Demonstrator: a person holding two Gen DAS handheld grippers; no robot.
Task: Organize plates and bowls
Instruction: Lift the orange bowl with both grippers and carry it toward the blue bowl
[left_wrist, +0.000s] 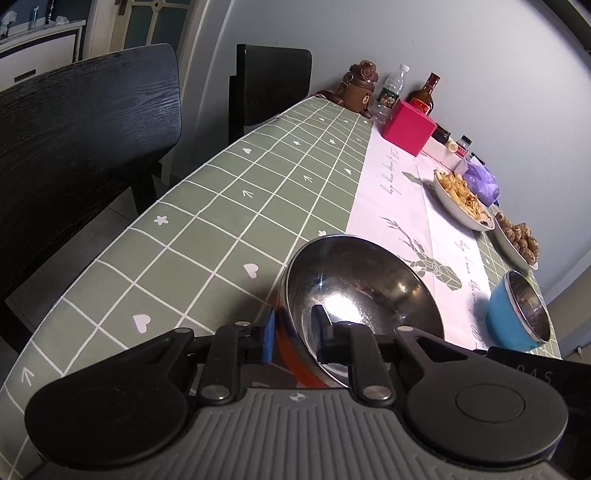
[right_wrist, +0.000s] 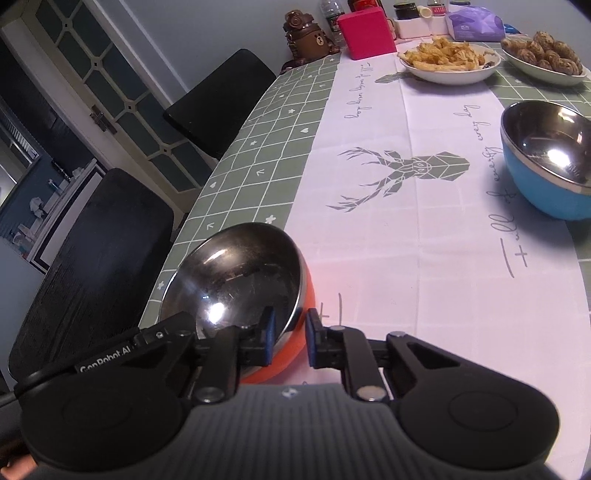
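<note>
An orange bowl with a steel inside (left_wrist: 362, 280) (right_wrist: 236, 269) sits near the table's front edge. My left gripper (left_wrist: 294, 330) straddles its near rim, with one blue pad on the orange outer wall and the other finger inside, shut on it. My right gripper (right_wrist: 290, 338) grips the same bowl's rim from the other side, with its left finger inside and its right pad outside. A blue bowl with a steel inside (left_wrist: 513, 321) (right_wrist: 546, 184) stands apart to the right, untouched.
A white plate of fries (right_wrist: 447, 74) and a plate of brown pieces (right_wrist: 546, 70) sit at the far side. A pink box (right_wrist: 365, 33), bottles and a brown bear flask (right_wrist: 306, 35) line the wall. Two black chairs (left_wrist: 74, 147) (left_wrist: 273, 85) stand along the table's left edge.
</note>
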